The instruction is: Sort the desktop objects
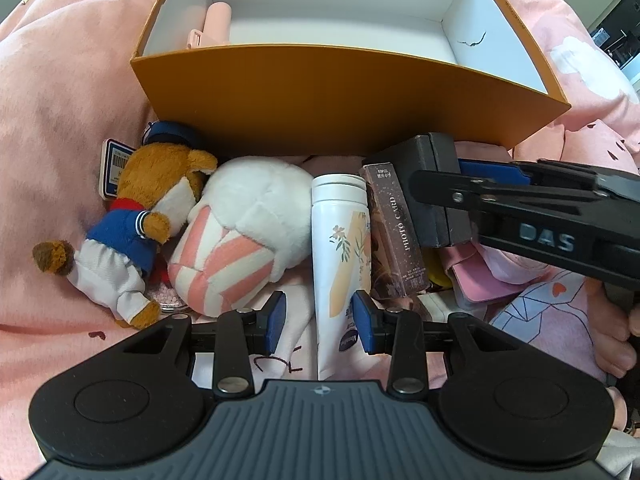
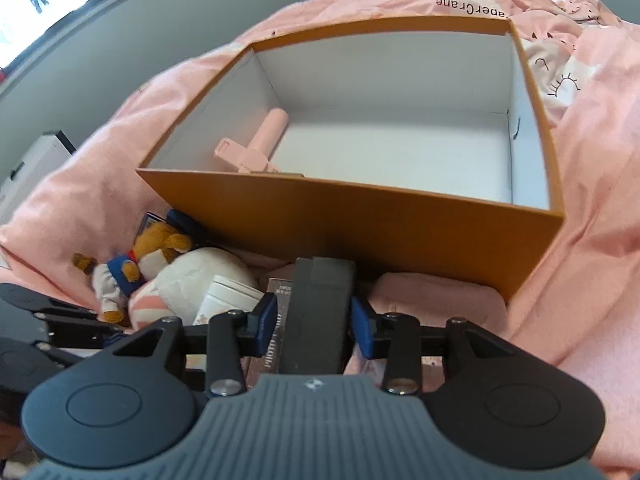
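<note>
My left gripper stands open over a white lotion tube lying on pink bedding. Its right pad touches the tube and the left pad stands clear of it. My right gripper straddles a dark grey box, with a thin gap on the left side, so it is open. The left wrist view shows that grey box resting against a brown photo card box. A brown bear plush and a white plush with pink stripes lie left of the tube.
An open orange box stands just behind the pile, its white inside holding a pink stick-shaped item. A barcode card lies by the bear and a pink pouch to the right. A hand is at the right edge.
</note>
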`<state>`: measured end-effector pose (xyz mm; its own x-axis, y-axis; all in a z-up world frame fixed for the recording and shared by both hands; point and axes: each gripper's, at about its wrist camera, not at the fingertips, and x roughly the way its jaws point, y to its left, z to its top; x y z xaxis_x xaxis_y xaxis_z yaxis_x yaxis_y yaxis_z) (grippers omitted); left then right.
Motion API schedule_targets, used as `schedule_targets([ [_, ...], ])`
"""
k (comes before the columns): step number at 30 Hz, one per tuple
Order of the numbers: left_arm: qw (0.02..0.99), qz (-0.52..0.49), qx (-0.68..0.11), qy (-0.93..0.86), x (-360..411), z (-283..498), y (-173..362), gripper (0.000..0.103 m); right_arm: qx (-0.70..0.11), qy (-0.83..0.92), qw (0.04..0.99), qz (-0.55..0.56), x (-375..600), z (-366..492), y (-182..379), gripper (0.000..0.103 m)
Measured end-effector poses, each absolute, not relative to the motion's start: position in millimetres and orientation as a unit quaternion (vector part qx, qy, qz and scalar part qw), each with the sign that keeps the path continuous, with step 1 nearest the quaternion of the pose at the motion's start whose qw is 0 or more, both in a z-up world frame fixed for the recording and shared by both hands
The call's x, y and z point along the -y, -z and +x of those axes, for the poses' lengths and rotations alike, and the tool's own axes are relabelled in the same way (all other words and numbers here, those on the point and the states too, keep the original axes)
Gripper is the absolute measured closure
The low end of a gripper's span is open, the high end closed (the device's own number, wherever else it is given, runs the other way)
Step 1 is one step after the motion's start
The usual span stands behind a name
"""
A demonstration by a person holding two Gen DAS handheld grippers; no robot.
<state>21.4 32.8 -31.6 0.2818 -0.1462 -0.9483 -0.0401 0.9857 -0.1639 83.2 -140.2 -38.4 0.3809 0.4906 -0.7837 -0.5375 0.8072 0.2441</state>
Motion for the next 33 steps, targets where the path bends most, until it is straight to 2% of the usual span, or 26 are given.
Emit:
schedule_targets([
  [12,0.782,-0.040,-0.619,0.054,-20,11,39,0.061,-0.480,-0.305,0.822,-0.034,137,85,49,0.063],
  [14,0.784,-0.035,-0.618,0.057,-19,10,38,0.067,-0.477,-0.306,0.823,-0.032,139,84,47,0.063],
  [16,0.787,-0.036,-0.613,0.065,-19,8,33,0.083,-0.473,-0.308,0.825,-0.028,141,82,44,0.063],
  [28,0.860,-0.052,-0.505,0.049,-35,3,-40,0.097,-0.456,-0.316,0.832,0.008,164,72,23,0.063],
  [33,0.885,-0.067,-0.459,0.037,-39,22,-49,0.099,-0.446,-0.326,0.833,0.034,170,73,12,0.064],
])
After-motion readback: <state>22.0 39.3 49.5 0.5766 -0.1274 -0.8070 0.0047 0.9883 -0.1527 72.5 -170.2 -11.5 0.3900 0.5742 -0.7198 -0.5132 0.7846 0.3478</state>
